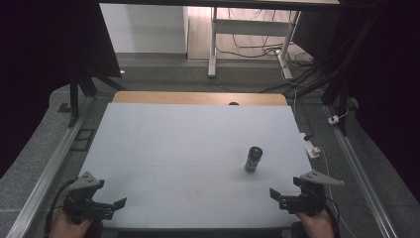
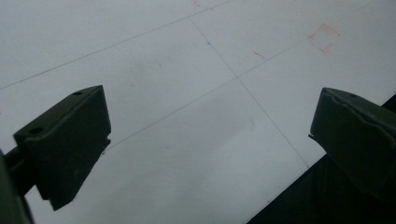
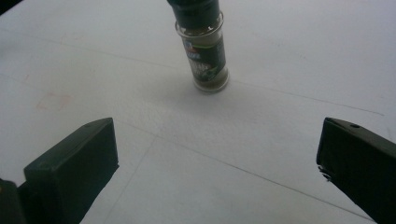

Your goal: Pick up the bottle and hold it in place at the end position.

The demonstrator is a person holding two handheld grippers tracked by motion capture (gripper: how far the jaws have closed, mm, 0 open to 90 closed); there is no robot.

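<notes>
Spice jar [image 1: 253, 159] stands upright on the white table [image 1: 163, 148], right of centre and alone, as I hold both claws at the near edge. My right claw [image 1: 283, 194] sits nearest it, jaws spread wide and empty; in the right gripper view the jar [image 3: 201, 46] rises ahead and slightly left of the gap between the jaws, well apart from them. My left claw [image 1: 110, 206] hovers at the near left corner, likewise released, with bare table [image 2: 196, 116] between its jaws. I judge this the opening step: the reach has not begun. Next move calls for carrying the right claw forward, centring the jar between the jaws and closing below its dark cap. Nothing stands in the way; faint red marks [image 3: 53, 100] dot the surface.
</notes>
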